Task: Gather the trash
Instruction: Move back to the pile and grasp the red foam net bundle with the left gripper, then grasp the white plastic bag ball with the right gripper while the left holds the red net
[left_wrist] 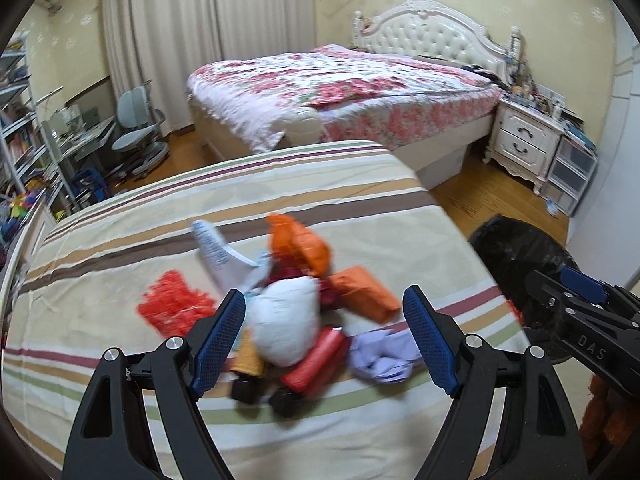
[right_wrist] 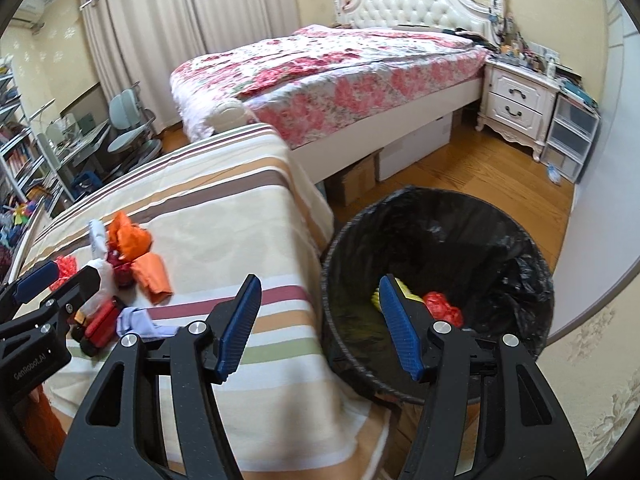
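Just below left tool (left_wrist: 324, 334): trash pile (left_wrist: 288, 316).

Trash pile (left_wrist: 296, 312) blurred; bin (left_wrist: 520, 264) partly hidden.

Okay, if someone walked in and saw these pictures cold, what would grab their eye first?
Probably the heap of bright trash on the striped cloth, framed by the open, empty left hand-held gripper. Next, the black-lined bin on the floor beside that cloth, with red and yellow scraps already inside.
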`<state>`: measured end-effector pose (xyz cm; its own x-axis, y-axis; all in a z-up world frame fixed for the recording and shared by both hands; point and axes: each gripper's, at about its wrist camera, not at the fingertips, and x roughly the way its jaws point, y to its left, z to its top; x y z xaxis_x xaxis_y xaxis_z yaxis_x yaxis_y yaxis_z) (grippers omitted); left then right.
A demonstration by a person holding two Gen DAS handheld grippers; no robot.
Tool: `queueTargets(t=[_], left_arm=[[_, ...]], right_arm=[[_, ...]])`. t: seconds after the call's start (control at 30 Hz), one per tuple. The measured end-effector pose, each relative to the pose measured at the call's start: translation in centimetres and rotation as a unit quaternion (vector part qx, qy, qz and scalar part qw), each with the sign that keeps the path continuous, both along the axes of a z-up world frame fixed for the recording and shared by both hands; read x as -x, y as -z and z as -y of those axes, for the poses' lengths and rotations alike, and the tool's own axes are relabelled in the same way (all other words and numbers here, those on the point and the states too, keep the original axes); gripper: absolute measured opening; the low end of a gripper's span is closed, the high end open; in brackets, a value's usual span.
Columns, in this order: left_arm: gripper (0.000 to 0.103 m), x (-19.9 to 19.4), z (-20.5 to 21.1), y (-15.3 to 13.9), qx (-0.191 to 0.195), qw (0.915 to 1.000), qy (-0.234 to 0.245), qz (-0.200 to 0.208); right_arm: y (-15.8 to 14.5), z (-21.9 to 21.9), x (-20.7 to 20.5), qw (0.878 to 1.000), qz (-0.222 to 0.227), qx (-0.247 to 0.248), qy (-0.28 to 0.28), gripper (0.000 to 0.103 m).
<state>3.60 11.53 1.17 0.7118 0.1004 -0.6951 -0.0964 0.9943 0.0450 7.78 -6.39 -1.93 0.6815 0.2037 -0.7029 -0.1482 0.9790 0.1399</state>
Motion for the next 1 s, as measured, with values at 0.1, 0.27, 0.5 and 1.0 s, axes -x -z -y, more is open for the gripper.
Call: queueTargets(t=[0.1, 0.27, 0.5, 1.0], left_arm=[[0.079, 0.7, -2.5, 0.1, 0.002, 0.9995, -0.031, 0.001], [0.079, 1.2, -5.8, 0.7, 0.003, 0.9972, -0.074, -0.004], [0.079, 1.0, -8.4, 2.2, 0.013, 0.9958, -0.089, -0.017], [0.046, 1.1, -10.1, 3.3, 0.036, 0.9973, -0.061, -0.021]], right_arm=[[-0.2, -1.8, 0.2, 1.000, 0.001, 0.002, -0.019, 0.060], [-0.4, -4.9, 0.4, 0.999, 0.002, 0.007, -0.051, 0.060], [-0.5, -8.4, 0.6, 0.996, 0.002, 0.016, -0.084, 0.060], [-0.6, -12.9, 1.4, 0.992, -0.004, 0.030, -0.121, 0.060]])
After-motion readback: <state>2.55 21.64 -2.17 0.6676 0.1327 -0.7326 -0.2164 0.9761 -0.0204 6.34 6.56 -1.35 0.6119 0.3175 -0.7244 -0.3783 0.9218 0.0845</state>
